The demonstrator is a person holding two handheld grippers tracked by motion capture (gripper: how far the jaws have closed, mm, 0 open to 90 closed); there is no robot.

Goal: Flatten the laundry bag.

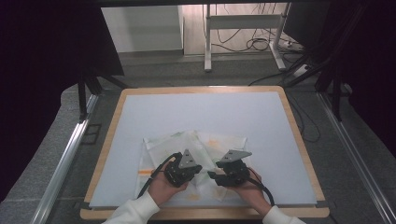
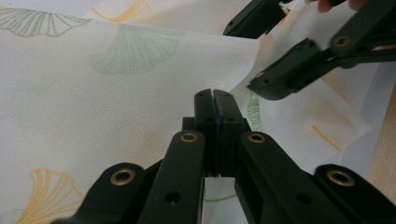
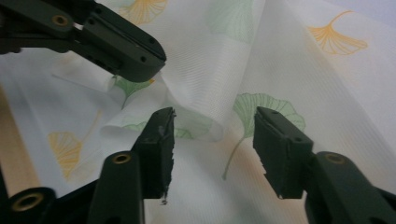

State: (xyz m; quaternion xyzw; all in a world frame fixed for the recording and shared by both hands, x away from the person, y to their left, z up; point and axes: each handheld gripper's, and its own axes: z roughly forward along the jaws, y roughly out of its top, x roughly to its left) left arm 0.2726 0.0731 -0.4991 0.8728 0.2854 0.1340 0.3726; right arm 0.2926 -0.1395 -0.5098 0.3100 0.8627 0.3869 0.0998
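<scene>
No text, label, brand, number or sign can be read in any of the three views. The only markings to be made out are printed fan-shaped leaf motifs in green and orange on the white cloth (image 1: 194, 154), and these carry no lettering. No writing is borne by the black gripper parts or the grey plates seen in the high view.
</scene>
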